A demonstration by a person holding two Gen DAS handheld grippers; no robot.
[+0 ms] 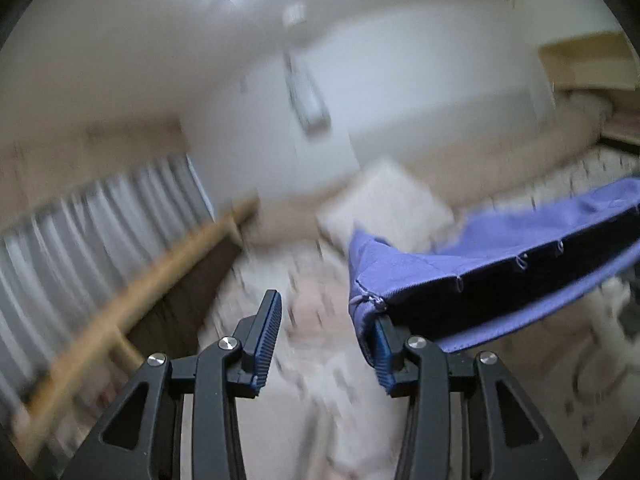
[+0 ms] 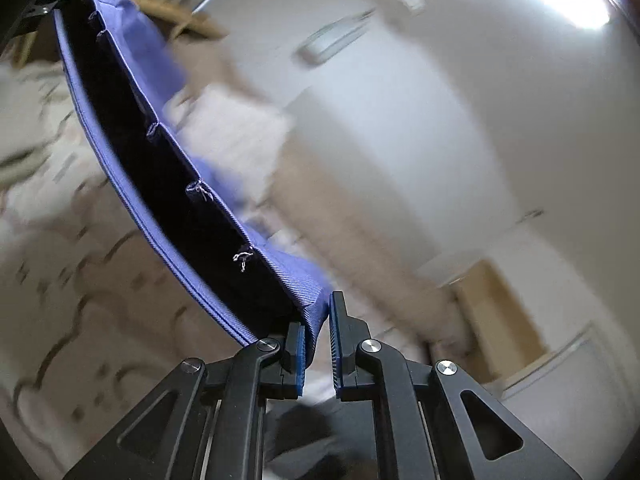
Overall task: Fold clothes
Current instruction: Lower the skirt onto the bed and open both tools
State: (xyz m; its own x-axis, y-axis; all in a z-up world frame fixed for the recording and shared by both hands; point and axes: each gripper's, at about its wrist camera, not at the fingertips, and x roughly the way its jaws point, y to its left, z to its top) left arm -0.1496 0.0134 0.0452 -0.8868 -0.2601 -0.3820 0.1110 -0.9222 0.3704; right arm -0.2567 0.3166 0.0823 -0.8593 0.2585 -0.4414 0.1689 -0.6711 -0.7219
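garment [image 1: 492, 240]: 1, blue | left tongs [image 1: 326, 344]: apart | right tongs [image 2: 318, 344]: apart

No writing can be read in either view. Both pictures are smeared with motion blur, and nothing on the walls, the bedding or the blue cloth [image 1: 500, 240] shows a letter, number, brand or sign. The cloth carries only small loops of pale thread along its dark inner band, no label or tag. The black gripper parts at six o'clock in each view bear plain silver screws and no markings.
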